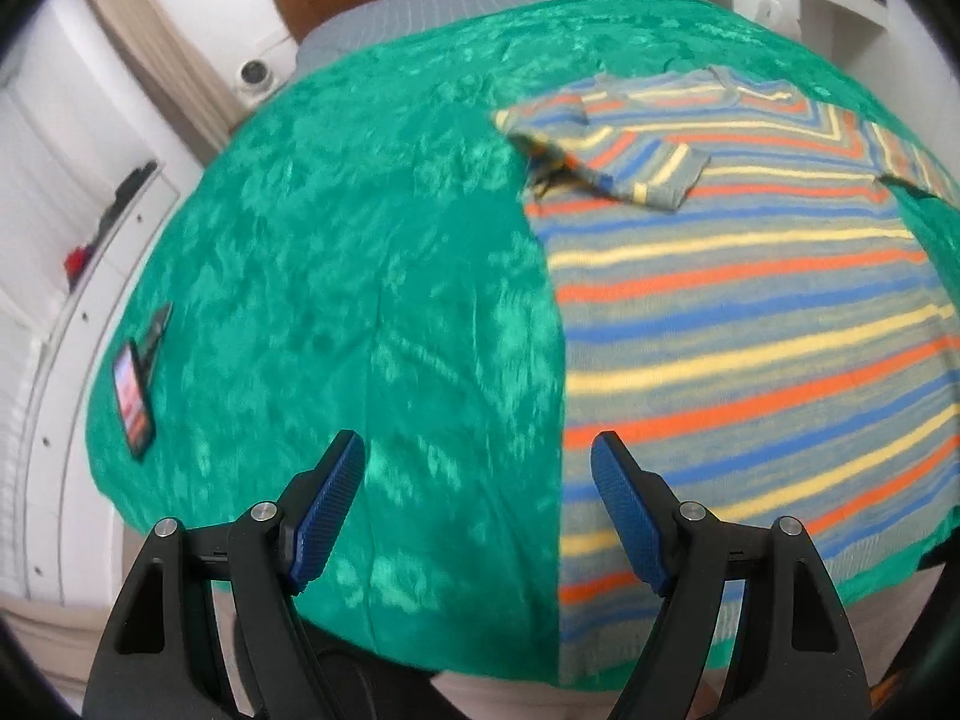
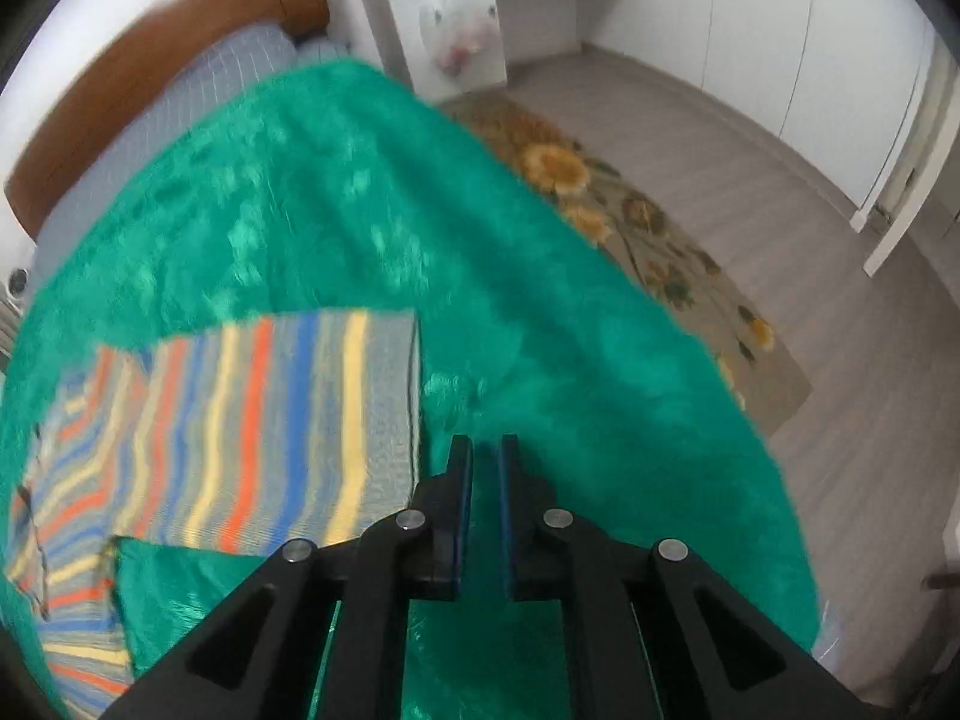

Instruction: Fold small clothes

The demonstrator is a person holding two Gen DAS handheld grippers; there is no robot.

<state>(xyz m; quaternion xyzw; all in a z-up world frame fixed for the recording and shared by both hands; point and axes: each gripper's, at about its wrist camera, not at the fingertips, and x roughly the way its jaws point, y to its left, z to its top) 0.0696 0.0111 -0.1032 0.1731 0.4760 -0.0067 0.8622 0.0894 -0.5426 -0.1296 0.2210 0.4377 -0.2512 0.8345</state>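
the green blanket (image 1: 360,300) is carrying the striped shirt (image 1: 750,312), lying lengthwise away from the left gripper (image 1: 477,516), which is hovering wide open and empty at its near left edge. the right gripper (image 2: 486,510), just slightly parted, is holding nothing beside the shirt's side.

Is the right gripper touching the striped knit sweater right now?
Apart. In the right wrist view the right gripper has a narrow gap between its fingers, nothing in it, and green blanket shows between it and the sweater's edge.
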